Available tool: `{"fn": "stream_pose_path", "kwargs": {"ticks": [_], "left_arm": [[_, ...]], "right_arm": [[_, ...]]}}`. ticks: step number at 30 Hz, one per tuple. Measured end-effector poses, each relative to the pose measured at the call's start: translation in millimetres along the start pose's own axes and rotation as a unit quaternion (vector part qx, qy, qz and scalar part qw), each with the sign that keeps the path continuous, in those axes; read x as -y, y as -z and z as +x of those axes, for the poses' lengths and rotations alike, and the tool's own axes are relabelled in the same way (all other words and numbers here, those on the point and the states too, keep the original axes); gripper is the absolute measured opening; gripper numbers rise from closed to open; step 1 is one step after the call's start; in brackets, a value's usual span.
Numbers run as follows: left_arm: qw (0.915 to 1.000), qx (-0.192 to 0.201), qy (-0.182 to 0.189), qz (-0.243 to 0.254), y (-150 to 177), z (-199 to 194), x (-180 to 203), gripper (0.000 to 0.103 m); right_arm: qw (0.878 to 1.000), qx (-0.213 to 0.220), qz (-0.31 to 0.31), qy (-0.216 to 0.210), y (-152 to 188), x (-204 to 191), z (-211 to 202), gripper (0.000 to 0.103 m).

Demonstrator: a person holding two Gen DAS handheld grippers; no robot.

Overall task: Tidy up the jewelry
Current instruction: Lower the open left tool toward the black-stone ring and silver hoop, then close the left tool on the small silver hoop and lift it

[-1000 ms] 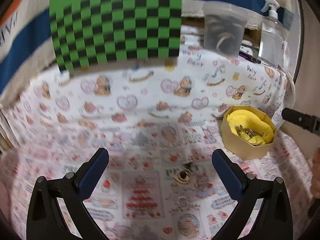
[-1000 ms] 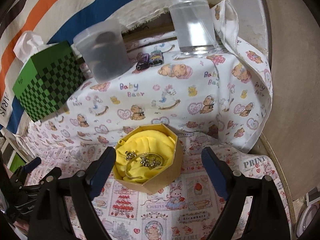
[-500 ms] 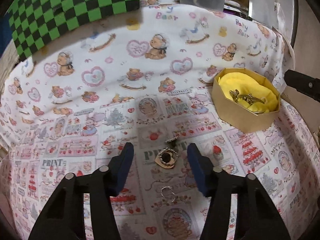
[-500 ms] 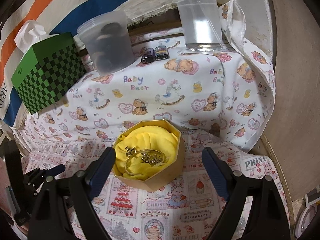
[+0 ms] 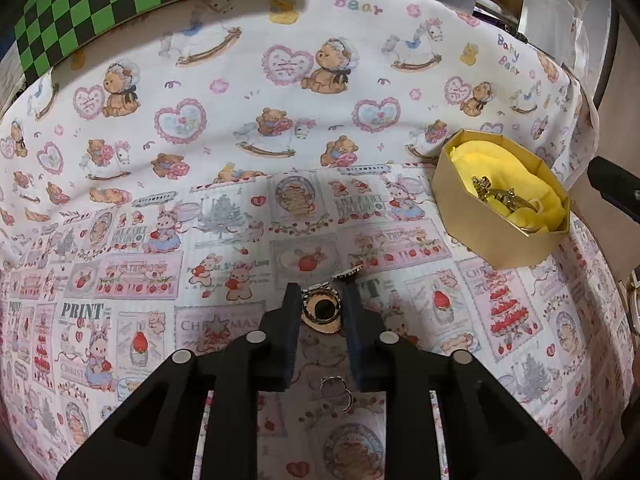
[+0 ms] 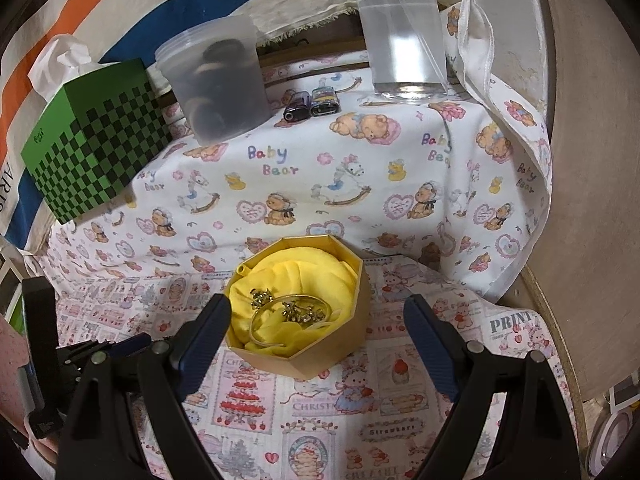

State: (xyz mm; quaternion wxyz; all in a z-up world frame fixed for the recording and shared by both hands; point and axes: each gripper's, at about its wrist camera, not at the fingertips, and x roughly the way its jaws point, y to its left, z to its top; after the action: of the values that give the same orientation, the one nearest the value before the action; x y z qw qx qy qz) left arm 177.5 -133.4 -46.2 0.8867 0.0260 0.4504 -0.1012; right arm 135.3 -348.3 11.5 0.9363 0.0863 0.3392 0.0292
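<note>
In the left wrist view my left gripper (image 5: 322, 300) is shut on a gold pendant with a dark centre (image 5: 322, 311) that lies on the printed cloth. A small silver ring (image 5: 336, 388) lies just behind it, between the gripper arms. A gold octagonal box (image 5: 500, 204) lined with yellow cloth sits to the right and holds a gold bangle and charms. In the right wrist view my right gripper (image 6: 316, 320) is open and empty, its fingers on either side of the box (image 6: 296, 308). The left gripper's tip (image 6: 132, 342) shows at the left there.
A green checkered tissue box (image 6: 92, 152), a frosted plastic tub (image 6: 216, 80), two small lighters (image 6: 312, 104) and a clear pump bottle (image 6: 404, 36) stand along the back. The cloth hangs over the table edge on the right (image 6: 520, 200).
My left gripper moved down and forward to the pendant and its fingers closed from wide open onto it. The right gripper stayed open and barely moved.
</note>
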Motion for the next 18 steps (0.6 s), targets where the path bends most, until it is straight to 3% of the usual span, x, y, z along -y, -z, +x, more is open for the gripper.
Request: {"fn": "stream_pose_path", "kwargs": {"ticks": [8, 15, 18], "left_arm": [[0.9994, 0.015, 0.002, -0.030, 1, -22, -21, 0.020], [0.9960, 0.064, -0.010, -0.061, -1, -63, -50, 0.020], [0.9932, 0.088, -0.033, -0.069, -1, -76, -58, 0.020]], "right_arm": [[1.000, -0.001, -0.002, 0.002, 1, 1, 1, 0.087], [1.000, 0.005, -0.012, -0.009, 1, -8, -5, 0.087], [0.999, 0.020, -0.025, -0.033, 0, -23, -13, 0.087]]}}
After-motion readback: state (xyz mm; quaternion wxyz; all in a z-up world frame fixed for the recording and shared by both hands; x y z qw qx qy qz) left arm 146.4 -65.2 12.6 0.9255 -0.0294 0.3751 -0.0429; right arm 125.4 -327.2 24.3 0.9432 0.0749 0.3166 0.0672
